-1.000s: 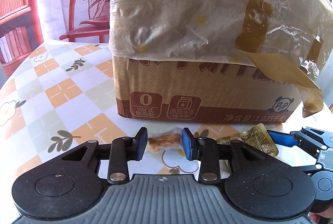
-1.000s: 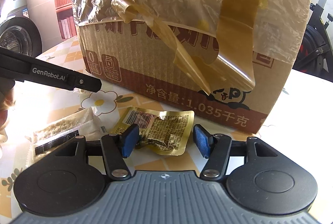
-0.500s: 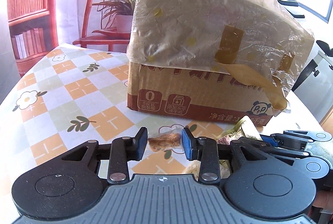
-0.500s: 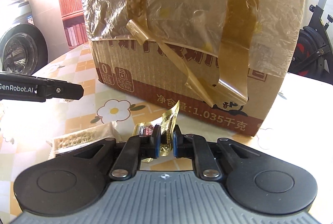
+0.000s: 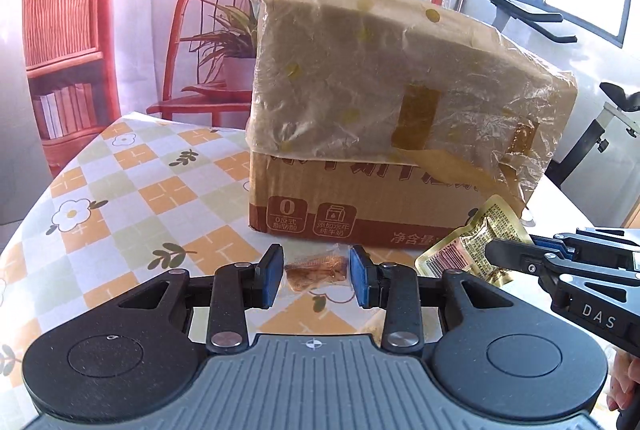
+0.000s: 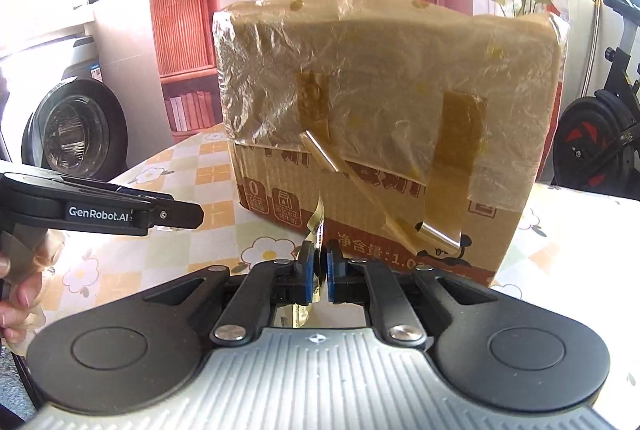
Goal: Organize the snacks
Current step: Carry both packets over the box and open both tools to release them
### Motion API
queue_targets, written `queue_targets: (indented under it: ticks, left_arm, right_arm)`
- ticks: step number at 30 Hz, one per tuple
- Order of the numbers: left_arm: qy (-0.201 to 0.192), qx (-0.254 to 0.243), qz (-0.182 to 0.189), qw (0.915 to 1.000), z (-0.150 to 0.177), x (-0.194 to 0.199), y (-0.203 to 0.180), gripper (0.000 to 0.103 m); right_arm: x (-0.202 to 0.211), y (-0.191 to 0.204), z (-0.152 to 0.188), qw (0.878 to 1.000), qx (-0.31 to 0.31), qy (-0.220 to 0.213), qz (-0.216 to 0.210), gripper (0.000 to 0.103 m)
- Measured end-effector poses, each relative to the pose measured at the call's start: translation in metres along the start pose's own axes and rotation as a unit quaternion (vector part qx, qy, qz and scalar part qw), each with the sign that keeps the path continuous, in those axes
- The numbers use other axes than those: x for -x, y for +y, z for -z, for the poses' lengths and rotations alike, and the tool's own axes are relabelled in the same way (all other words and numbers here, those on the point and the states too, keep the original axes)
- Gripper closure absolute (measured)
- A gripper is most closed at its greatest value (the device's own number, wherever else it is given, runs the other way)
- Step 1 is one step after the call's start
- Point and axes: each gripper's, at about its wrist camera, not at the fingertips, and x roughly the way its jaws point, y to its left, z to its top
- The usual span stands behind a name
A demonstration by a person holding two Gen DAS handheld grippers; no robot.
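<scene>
My left gripper (image 5: 316, 272) is shut on a small clear packet of brown snack (image 5: 316, 269), held above the table in front of the cardboard box (image 5: 360, 166). My right gripper (image 6: 320, 270) is shut on a gold foil snack packet (image 6: 317, 226), seen edge-on, lifted off the table. That gold packet also shows in the left wrist view (image 5: 476, 246), clamped in the right gripper (image 5: 520, 256) at the right. The left gripper (image 6: 176, 216) shows at the left of the right wrist view. The box (image 6: 384, 134) is wrapped on top in crinkled plastic and brown tape.
The table has a checked flower-print cloth (image 5: 132, 198). A red chair (image 5: 212, 42) stands behind the table. A washing machine (image 6: 68, 134) is at the left and an exercise bike (image 6: 600, 134) at the right. Another packet lies on the table under my left gripper (image 5: 374, 326).
Both grippers have risen and pulled back from the box with their packets. The right gripper, open over the gold packet a second ago, closed on it and lifted it.
</scene>
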Motion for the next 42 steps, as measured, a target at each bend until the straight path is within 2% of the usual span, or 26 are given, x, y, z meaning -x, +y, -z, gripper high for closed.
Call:
queue_targets:
  ticks: [10,14,19,22,24,28,32,34,35,36,42]
  left_arm:
    - [-0.077,-0.024,0.019,0.9966,-0.062,0.028,-0.009,0.065]
    - [-0.113,-0.028,0.037,0.9925,-0.096,0.039,-0.015,0.065]
    - [-0.145,-0.036,0.051,0.9875,-0.144,0.034,-0.029,0.065]
    - [-0.149,-0.048,0.053,0.9863,-0.166,0.02,-0.041,0.065]
    - [-0.136,-0.051,0.055,0.9878,-0.176,0.004,-0.048,0.065]
    - [-0.109,-0.044,0.056,0.9915,-0.186,-0.029,-0.05,0.065]
    - [-0.074,-0.032,0.067,0.9945,-0.187,-0.058,-0.046,0.061]
    - [-0.07,-0.022,0.058,0.9956,-0.186,-0.064,-0.041,0.049]
    - [-0.069,-0.017,0.053,0.9961,-0.186,-0.064,-0.037,0.046]
    - [-0.069,-0.013,0.051,0.9962,-0.185,-0.064,-0.034,0.045]
    - [-0.067,-0.013,0.044,0.9967,-0.177,-0.044,-0.016,0.045]
  right_arm:
    - [0.045,-0.001,-0.056,0.994,0.02,-0.109,-0.011,0.097]
    - [0.06,-0.007,-0.092,0.987,0.01,-0.159,-0.019,0.097]
    - [0.059,-0.028,-0.139,0.981,0.0,-0.194,-0.001,0.097]
    - [0.041,-0.045,-0.157,0.982,-0.019,-0.186,0.013,0.097]
    - [0.026,-0.055,-0.16,0.985,-0.037,-0.169,0.016,0.096]
    - [-0.009,-0.079,-0.155,0.988,-0.096,-0.122,0.019,0.096]
    - [-0.031,-0.092,-0.148,0.988,-0.125,-0.085,0.022,0.095]
    - [-0.033,-0.093,-0.145,0.989,-0.123,-0.076,0.038,0.09]
    - [-0.031,-0.093,-0.143,0.989,-0.117,-0.075,0.044,0.084]
    - [-0.028,-0.093,-0.142,0.99,-0.112,-0.076,0.047,0.079]
    - [-0.008,-0.089,-0.136,0.99,-0.1,-0.083,0.048,0.078]
